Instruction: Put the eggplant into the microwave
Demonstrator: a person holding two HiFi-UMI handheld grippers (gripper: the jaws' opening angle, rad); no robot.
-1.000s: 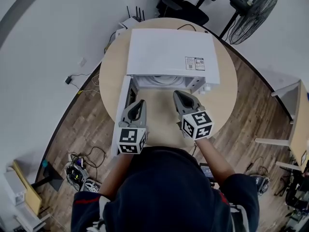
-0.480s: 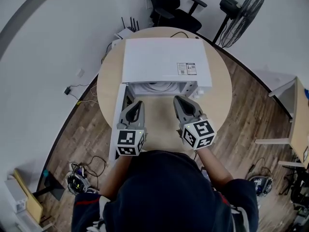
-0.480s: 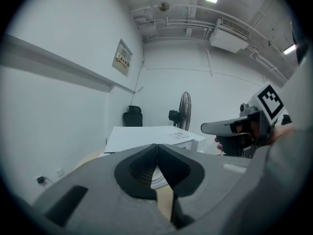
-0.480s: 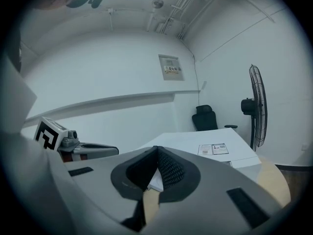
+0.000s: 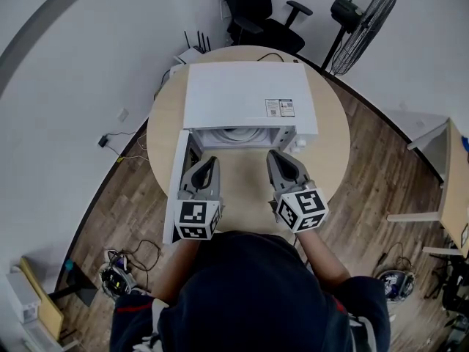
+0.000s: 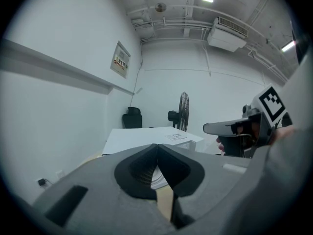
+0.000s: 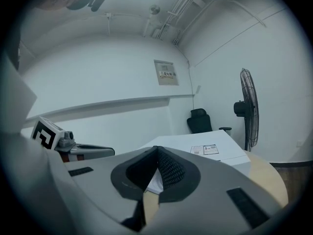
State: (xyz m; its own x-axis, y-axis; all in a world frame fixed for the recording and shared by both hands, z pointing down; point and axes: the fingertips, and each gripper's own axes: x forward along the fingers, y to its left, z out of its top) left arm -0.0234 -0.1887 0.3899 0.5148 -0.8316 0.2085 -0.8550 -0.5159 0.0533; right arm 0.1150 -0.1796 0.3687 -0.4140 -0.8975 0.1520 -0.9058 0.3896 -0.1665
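The white microwave (image 5: pixel 249 97) stands on the round table, its door (image 5: pixel 178 174) swung open to the left and the glass turntable (image 5: pixel 238 133) showing inside. No eggplant appears in any view. My left gripper (image 5: pixel 209 161) hovers in front of the opening beside the door, jaws shut on nothing. My right gripper (image 5: pixel 277 155) hangs level with it at the opening's right side, also shut and empty. In the left gripper view the left gripper (image 6: pixel 157 146) has its tips touching, with the microwave top (image 6: pixel 146 136) beyond. In the right gripper view the right gripper (image 7: pixel 157 148) is likewise pressed together.
The round wooden table (image 5: pixel 333 152) has bare surface in front of the microwave. An office chair (image 5: pixel 253 6) and a standing fan (image 5: pixel 359 20) stand behind it. Cables (image 5: pixel 121 266) lie on the floor at the left, and another table's edge (image 5: pixel 454 182) shows at the right.
The head camera has shifted, so the microwave sits a little higher in view. Both grippers stay shut in front of the opening, almost unmoved.
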